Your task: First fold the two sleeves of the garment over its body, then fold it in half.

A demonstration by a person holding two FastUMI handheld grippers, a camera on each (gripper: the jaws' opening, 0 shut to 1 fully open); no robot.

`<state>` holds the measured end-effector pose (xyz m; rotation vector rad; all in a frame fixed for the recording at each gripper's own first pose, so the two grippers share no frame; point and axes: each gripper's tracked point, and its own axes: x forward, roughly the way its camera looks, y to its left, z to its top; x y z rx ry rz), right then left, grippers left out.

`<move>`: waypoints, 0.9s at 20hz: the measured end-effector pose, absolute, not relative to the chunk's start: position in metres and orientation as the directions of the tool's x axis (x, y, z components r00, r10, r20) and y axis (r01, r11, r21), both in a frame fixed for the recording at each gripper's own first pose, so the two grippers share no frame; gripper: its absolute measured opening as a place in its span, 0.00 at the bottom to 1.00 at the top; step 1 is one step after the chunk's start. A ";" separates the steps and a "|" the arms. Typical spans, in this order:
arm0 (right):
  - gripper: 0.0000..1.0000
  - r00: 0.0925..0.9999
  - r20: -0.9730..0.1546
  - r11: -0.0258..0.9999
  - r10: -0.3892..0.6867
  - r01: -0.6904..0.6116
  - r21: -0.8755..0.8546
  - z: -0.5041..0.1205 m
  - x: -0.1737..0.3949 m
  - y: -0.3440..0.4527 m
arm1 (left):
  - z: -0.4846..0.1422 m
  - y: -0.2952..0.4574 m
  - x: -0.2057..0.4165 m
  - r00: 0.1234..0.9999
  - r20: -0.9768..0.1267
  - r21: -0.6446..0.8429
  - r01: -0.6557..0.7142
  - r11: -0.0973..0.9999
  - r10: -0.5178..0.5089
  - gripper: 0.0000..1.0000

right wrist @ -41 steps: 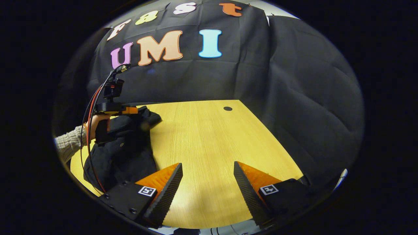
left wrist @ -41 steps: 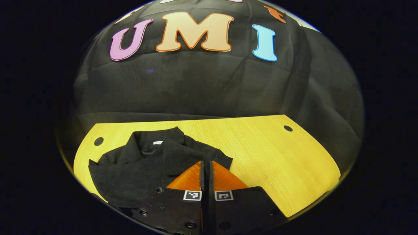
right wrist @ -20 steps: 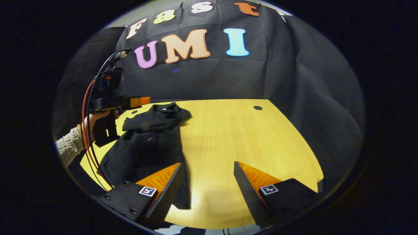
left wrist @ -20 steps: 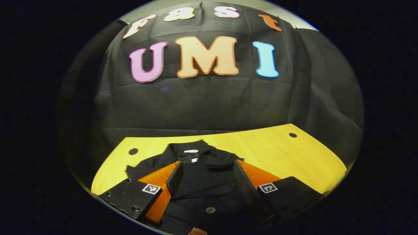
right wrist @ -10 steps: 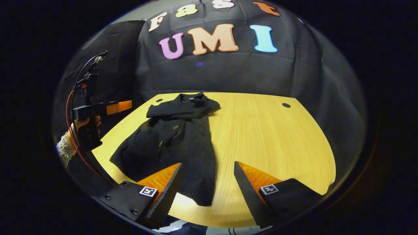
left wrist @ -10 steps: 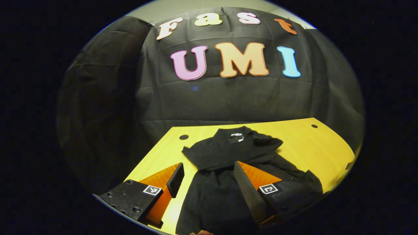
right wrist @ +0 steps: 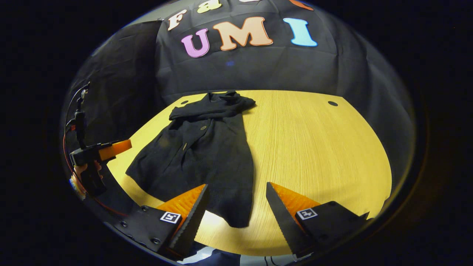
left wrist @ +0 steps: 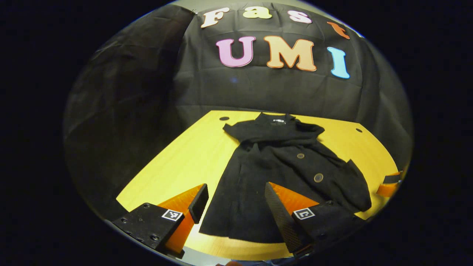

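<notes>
A: Left gripper (left wrist: 236, 201) fingers are parted, nothing gripped; right gripper (right wrist: 236, 207) likewise spread, empty. Both are pulled back above the hem.

B: Garment (left wrist: 284, 173) is now laid at 12 o'clock on the table (right wrist: 314, 147), sleeves folded across the chest. Two seconds ago the left was clenched on a sleeve. Halving is judged next.

One garment (left wrist: 281, 173), one table (right wrist: 317, 147), two grippers, both empty.

text: none legible | garment (left wrist: 284, 162) neck tag: too small | tool markers: coded squares, no words
</notes>
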<state>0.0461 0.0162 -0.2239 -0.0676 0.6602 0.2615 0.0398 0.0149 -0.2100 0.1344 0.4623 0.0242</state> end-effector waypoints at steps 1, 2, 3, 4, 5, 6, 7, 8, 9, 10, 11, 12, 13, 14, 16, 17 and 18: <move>0.98 0.755 -0.618 0.965 0.219 -0.262 0.022 -0.228 0.046 0.016 | -0.215 0.016 0.034 0.891 -0.450 0.133 0.004 0.991 0.057 0.93; 0.97 0.751 -0.623 0.965 0.220 -0.263 0.023 -0.233 0.044 0.015 | -0.220 0.018 0.028 0.885 -0.461 0.131 0.003 0.991 0.058 0.93; 0.98 0.745 -0.630 0.964 0.220 -0.265 0.023 -0.238 0.043 0.016 | -0.225 0.018 0.020 0.880 -0.470 0.130 0.003 0.991 0.059 0.93; 0.98 0.740 -0.636 0.963 0.221 -0.268 0.023 -0.243 0.041 0.016 | -0.230 0.021 0.014 0.876 -0.478 0.131 -0.003 0.991 0.066 0.93; 0.98 0.735 -0.641 0.962 0.222 -0.272 0.021 -0.247 0.039 0.016 | -0.236 0.023 0.009 0.870 -0.488 0.127 -0.010 0.992 0.071 0.93; 0.98 0.730 -0.646 0.961 0.223 -0.277 0.018 -0.252 0.038 0.018 | -0.243 0.025 0.003 0.863 -0.499 0.119 -0.019 0.993 0.076 0.93; 0.98 0.724 -0.653 0.959 0.222 -0.281 0.014 -0.257 0.038 0.019 | -0.250 0.026 -0.003 0.853 -0.515 0.111 -0.027 0.993 0.081 0.93; 0.97 0.721 -0.657 0.958 0.222 -0.285 0.010 -0.261 0.038 0.019 | -0.258 0.028 -0.009 0.841 -0.534 0.107 -0.034 0.994 0.086 0.93; 0.93 0.717 -0.661 0.958 0.222 -0.288 0.009 -0.264 0.038 0.020 | -0.264 0.032 -0.015 0.829 -0.552 0.106 -0.043 0.993 0.095 0.93; 0.93 0.714 -0.665 0.958 0.221 -0.287 0.010 -0.268 0.038 0.021 | -0.268 0.035 -0.017 0.823 -0.558 0.105 -0.053 0.993 0.103 0.94; 0.98 0.710 -0.668 0.958 0.221 -0.287 0.012 -0.272 0.040 0.022 | -0.268 0.037 -0.018 0.824 -0.556 0.103 -0.062 0.993 0.109 0.94; 0.98 0.708 -0.671 0.958 0.219 -0.287 0.010 -0.275 0.040 0.024 | -0.269 0.038 -0.018 0.822 -0.557 0.100 -0.070 0.992 0.115 0.93; 0.98 0.706 -0.674 0.958 0.215 -0.287 0.005 -0.278 0.042 0.026 | -0.271 0.039 -0.018 0.821 -0.558 0.100 -0.074 0.992 0.118 0.94; 0.98 0.704 -0.678 0.958 0.210 -0.286 0.000 -0.282 0.043 0.027 | -0.273 0.039 -0.017 0.820 -0.559 0.101 -0.076 0.992 0.120 0.94; 0.98 0.699 -0.686 0.957 0.203 -0.289 -0.010 -0.286 0.043 0.028 | -0.276 0.037 -0.015 0.814 -0.568 0.106 -0.071 0.992 0.119 0.94; 0.98 0.706 -0.678 0.956 0.203 -0.292 -0.018 -0.284 0.046 0.028 | -0.277 0.035 -0.013 0.813 -0.570 0.108 -0.064 0.992 0.115 0.94; 0.97 0.704 -0.682 0.955 0.200 -0.295 -0.024 -0.287 0.046 0.030 | -0.279 0.033 -0.012 0.811 -0.575 0.110 -0.057 0.992 0.110 0.94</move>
